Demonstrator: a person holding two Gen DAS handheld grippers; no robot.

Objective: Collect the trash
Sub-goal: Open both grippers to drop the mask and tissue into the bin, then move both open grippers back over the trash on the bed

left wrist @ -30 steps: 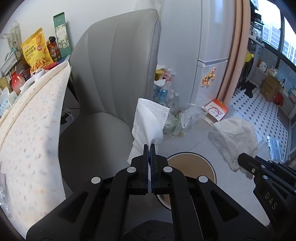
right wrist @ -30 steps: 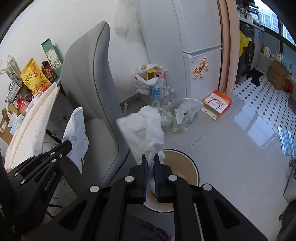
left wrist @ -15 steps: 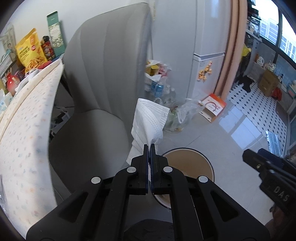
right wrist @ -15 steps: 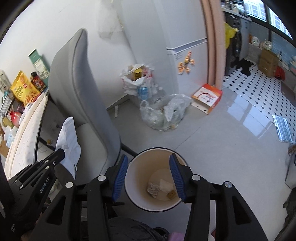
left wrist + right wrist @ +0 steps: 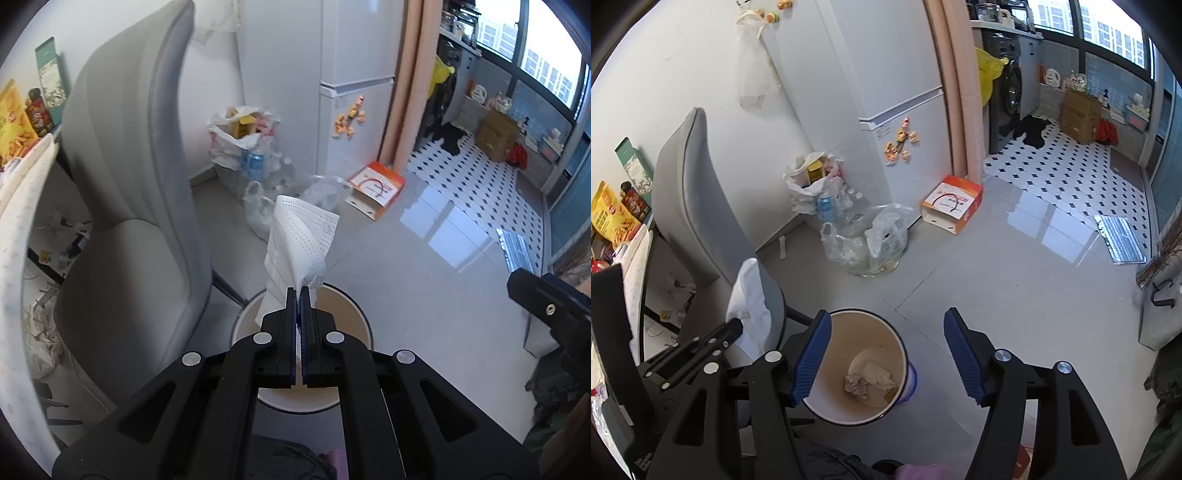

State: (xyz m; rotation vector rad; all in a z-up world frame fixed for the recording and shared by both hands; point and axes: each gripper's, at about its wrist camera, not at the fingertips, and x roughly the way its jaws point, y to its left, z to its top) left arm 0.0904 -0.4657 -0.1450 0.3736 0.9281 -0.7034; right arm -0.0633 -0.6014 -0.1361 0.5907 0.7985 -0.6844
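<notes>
White embossed paper tissue (image 5: 299, 240) pinched at lower edge in left gripper (image 5: 299, 291), clamped tight, above bin (image 5: 827, 332). Light, limp, tears easily; edge hold suffices. Right gripper (image 5: 886, 354) jaws opening, nothing between. Bin holds crumpled scraps, probably 2.

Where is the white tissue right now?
The white tissue is pinched in the left claw, centre of the left wrist view, over the near rim of the trash bin, beside the grey chair.
</notes>
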